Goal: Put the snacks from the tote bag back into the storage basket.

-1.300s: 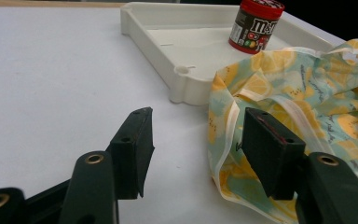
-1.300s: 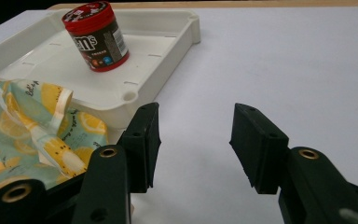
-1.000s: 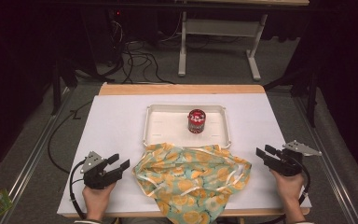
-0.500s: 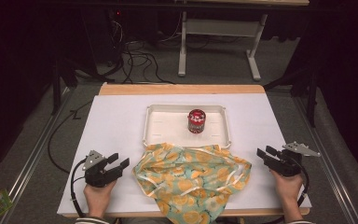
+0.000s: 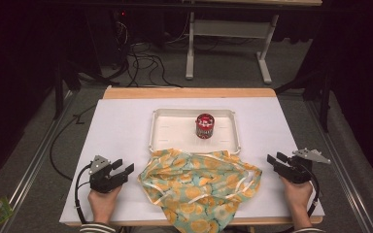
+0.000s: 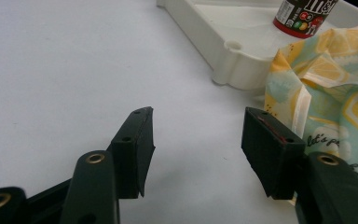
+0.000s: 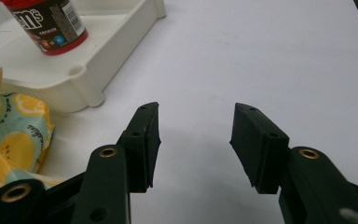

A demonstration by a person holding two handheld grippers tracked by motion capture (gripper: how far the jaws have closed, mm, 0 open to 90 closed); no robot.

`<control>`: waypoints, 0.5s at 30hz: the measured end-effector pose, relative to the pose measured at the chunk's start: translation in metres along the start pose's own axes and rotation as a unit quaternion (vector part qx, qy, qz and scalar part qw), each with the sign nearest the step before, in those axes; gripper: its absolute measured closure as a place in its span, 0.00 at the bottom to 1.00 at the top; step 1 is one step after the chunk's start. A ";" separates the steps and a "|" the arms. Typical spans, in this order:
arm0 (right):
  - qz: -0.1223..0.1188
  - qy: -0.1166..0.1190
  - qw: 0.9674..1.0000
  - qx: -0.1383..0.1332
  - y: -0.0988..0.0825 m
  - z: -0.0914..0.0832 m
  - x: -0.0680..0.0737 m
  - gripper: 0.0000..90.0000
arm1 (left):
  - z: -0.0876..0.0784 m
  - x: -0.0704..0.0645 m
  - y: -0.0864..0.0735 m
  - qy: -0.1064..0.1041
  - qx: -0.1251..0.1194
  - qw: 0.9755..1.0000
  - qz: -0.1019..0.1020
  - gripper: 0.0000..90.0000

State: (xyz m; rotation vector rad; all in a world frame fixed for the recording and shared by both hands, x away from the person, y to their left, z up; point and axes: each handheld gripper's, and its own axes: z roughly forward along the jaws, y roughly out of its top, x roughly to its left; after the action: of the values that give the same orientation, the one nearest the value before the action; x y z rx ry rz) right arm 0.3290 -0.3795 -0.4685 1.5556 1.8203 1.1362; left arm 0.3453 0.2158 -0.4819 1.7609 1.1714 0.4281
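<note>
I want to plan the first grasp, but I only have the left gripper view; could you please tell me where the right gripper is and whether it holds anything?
Observer: The right gripper rests on the white table to the right of the lemon-print bag, apart from it, jaws open with nothing between them.
Operator: Thank you. How far does the bag spread?
Observer: It lies crumpled from the tray's near rim, which it overlaps, to the table's near edge, where it hangs slightly over.
Operator: And where in the tray is the candy canister?
Observer: The candy canister stands upright a little right of the tray's middle.
</note>
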 end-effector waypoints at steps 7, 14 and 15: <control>0.002 -0.004 1.000 -0.001 -0.005 0.002 -0.001 0.57 | 0.002 -0.001 -0.002 0.007 0.005 1.000 -0.001 0.48; -0.002 -0.024 1.000 0.004 -0.007 0.004 0.001 0.55 | 0.002 -0.003 -0.003 0.019 0.007 1.000 0.007 0.46; 0.003 -0.025 1.000 0.005 -0.007 0.004 0.002 0.55 | 0.002 -0.004 -0.003 0.020 0.007 1.000 0.008 0.46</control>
State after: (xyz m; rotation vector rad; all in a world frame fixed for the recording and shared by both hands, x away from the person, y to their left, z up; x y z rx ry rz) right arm 0.3279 -0.3769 -0.4760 1.5813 1.7942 1.0828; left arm 0.3436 0.2117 -0.4847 1.7828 1.1904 0.4671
